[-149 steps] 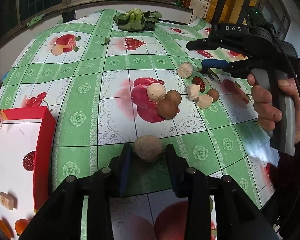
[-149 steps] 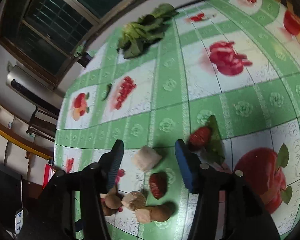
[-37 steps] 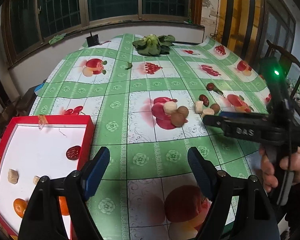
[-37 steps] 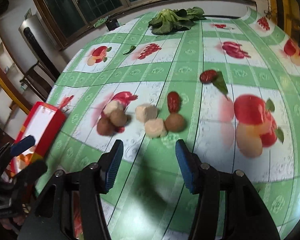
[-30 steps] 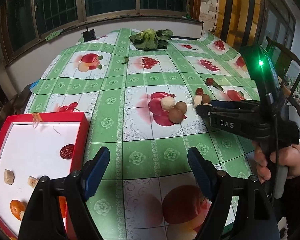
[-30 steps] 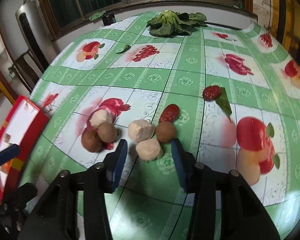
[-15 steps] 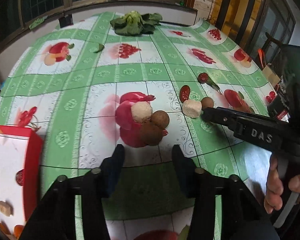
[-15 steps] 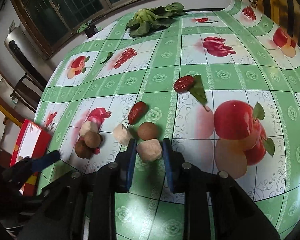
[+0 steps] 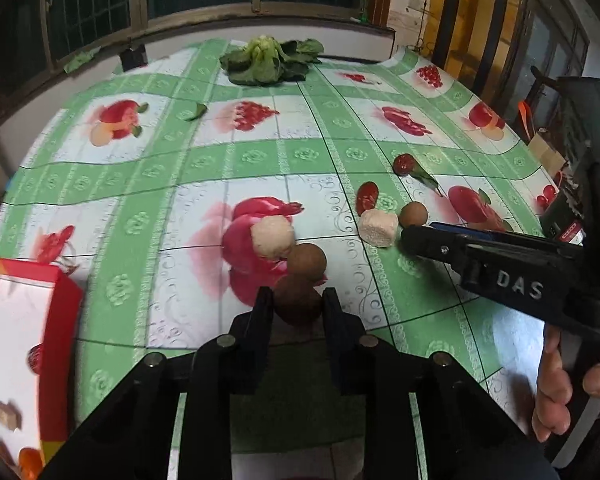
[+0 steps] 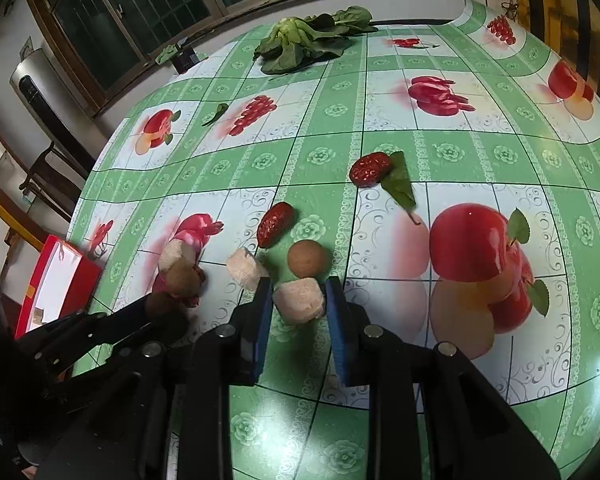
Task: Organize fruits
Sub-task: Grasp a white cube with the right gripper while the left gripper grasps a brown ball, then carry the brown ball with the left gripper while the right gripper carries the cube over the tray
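Two grippers down on the green fruit-print tablecloth (image 9: 172,208), each with its fingers narrowed around one piece. Left gripper (image 9: 296,306): fingers drawn close on either side of a dark brown round fruit (image 9: 298,300), pads at or touching its flanks; whether truly pinched, cannot tell. Just beyond it, touching, a second brown fruit (image 9: 306,262) and a pale rough ball (image 9: 273,237). Right gripper (image 10: 299,300): blue pads (image 10: 263,312) flanking a pale pinkish chunk (image 10: 300,300), nearly touching both sides; firm grip not certain. Close behind that chunk, a brown round fruit (image 10: 306,258), another pale chunk (image 10: 245,267) and a red date (image 10: 275,224). Farther back, a second red date (image 10: 370,169) beside a green leaf (image 10: 398,184). At far left, red tray (image 9: 62,320) with a few pieces inside.
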A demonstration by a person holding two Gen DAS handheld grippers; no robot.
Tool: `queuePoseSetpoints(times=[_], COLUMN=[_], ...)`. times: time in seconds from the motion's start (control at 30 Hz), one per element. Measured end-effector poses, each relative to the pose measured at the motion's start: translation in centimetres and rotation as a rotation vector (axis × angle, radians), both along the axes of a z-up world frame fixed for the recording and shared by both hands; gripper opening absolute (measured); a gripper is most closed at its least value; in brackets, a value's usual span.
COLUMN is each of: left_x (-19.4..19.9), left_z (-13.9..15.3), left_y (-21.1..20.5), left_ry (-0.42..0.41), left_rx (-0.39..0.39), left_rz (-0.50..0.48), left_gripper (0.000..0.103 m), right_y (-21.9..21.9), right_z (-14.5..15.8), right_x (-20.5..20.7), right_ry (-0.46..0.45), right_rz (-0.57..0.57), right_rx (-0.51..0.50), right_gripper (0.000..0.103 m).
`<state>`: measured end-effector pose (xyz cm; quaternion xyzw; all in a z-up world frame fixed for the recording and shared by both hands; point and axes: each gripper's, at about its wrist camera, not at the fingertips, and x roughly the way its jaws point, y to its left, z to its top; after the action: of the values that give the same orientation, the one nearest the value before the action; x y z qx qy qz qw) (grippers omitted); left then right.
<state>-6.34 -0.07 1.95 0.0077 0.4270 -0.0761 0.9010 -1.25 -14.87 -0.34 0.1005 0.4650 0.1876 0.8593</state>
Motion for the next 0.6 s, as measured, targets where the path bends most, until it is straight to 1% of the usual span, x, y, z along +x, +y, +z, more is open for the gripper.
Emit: queuePoseSetpoints(times=[0.1,0.2,0.3,0.4,0.6], left_x=[-2.0,-3.7,-5.5,-6.7,-8.3], left_z=[1.6,3.1,4.4,5.1,5.6], left_y=[0.6,1.6,2.8,4.2,6.5], left_ry=[-0.068,-0.135,-0.191,-0.214,-0.238], left_rx=[0.036,0.056,0.08,0.083,0.077], left_rz=[0.018,0.047,0.082,0.119,0.176], left_gripper=[0.024,0.024,0.024,0.024,0.024], right_y=[0.3,0.9,2.4,3.5,6.3], right_z=[0.0,0.2,1.2,1.9,2.9], right_x=[-0.2,-0.6,-1.9,-3.4,-6.5], right_ry=[-0.013,-0.024,-0.094,-0.131,-0.195], right_rz=[0.005,0.042,0.095,0.141,0.205], right_rx=[-0.013,0.008,0.007,0.053,0.112], right_gripper=[0.028,0.028,0.028,0.028,0.028])
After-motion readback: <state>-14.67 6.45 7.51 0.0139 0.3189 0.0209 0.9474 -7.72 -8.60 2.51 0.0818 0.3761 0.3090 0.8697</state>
